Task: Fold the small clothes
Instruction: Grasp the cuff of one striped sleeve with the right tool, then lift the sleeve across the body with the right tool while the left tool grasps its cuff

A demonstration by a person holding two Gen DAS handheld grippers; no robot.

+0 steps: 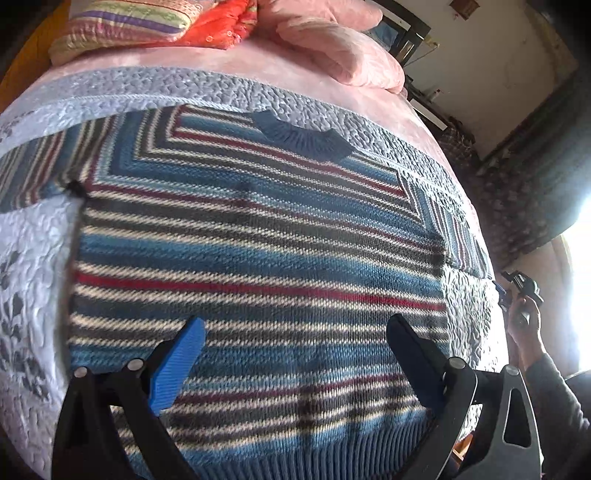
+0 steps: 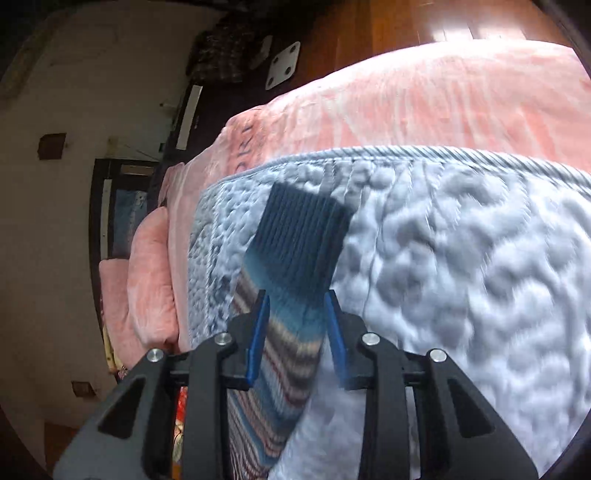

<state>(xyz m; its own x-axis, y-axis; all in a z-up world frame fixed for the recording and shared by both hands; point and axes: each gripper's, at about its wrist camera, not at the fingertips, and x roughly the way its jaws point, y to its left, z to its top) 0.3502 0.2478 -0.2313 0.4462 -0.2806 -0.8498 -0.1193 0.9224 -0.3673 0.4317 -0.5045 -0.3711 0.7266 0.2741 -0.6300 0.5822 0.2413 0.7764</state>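
A knitted sweater [image 1: 258, 236] with blue, white, grey and red stripes lies flat on the bed, collar [image 1: 303, 138] at the far side and hem towards me. My left gripper [image 1: 295, 354] hovers open over its lower body, with nothing between its fingers. In the right wrist view one sleeve [image 2: 295, 317] runs between the blue pads [image 2: 258, 332] of my right gripper [image 2: 297, 325], which is shut on it. The dark ribbed cuff [image 2: 303, 225] sticks out ahead of the fingertips. The left wrist view shows the right gripper [image 1: 517, 291] small at the bed's right edge, held by a hand.
A pale blue quilted bedspread [image 1: 33, 258] [image 2: 461, 258] lies under the sweater, over a pink blanket [image 2: 424, 99]. Pink pillows [image 1: 343, 55] and a striped cushion [image 1: 122, 26] sit at the head. Beyond the bed edge are wooden floor [image 2: 369, 33] and dark furniture [image 2: 110, 206].
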